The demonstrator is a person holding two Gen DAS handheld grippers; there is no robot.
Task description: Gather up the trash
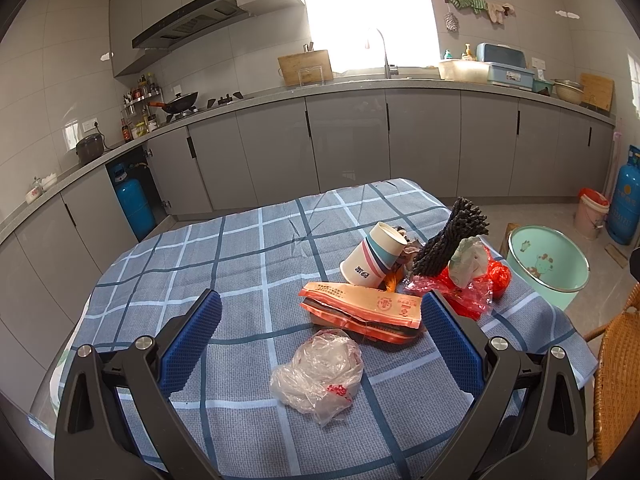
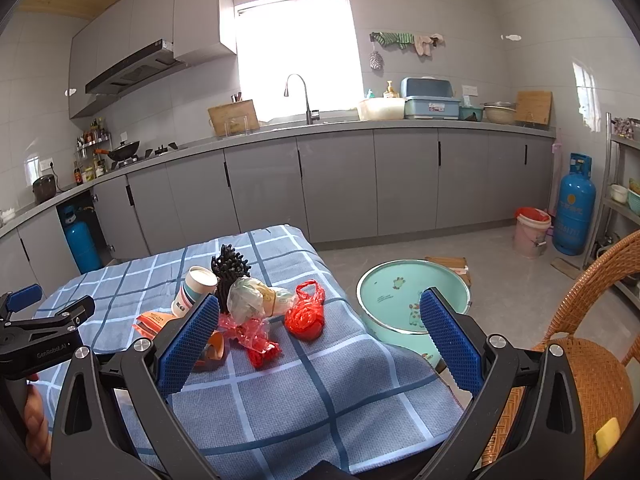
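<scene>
Checked tablecloth point(image 1: 240, 248) under both grippers. Mint basin point(image 2: 384, 292) beyond table edge, behind right gripper point(image 2: 320, 340) right finger; jaws spread, empty. Left gripper point(image 1: 320, 336) jaws spread; orange wrapper point(image 1: 360, 308), clear bag point(image 1: 316, 372) between them, seemingly untouched. Clear bag unseen in right view. Paper cup point(image 1: 374, 254) beyond.

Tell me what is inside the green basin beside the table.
The green basin shows only its printed cartoon animals on the inner wall; no trash is visible inside. Its near part is hidden behind the table edge and the right hand-held gripper.
</scene>
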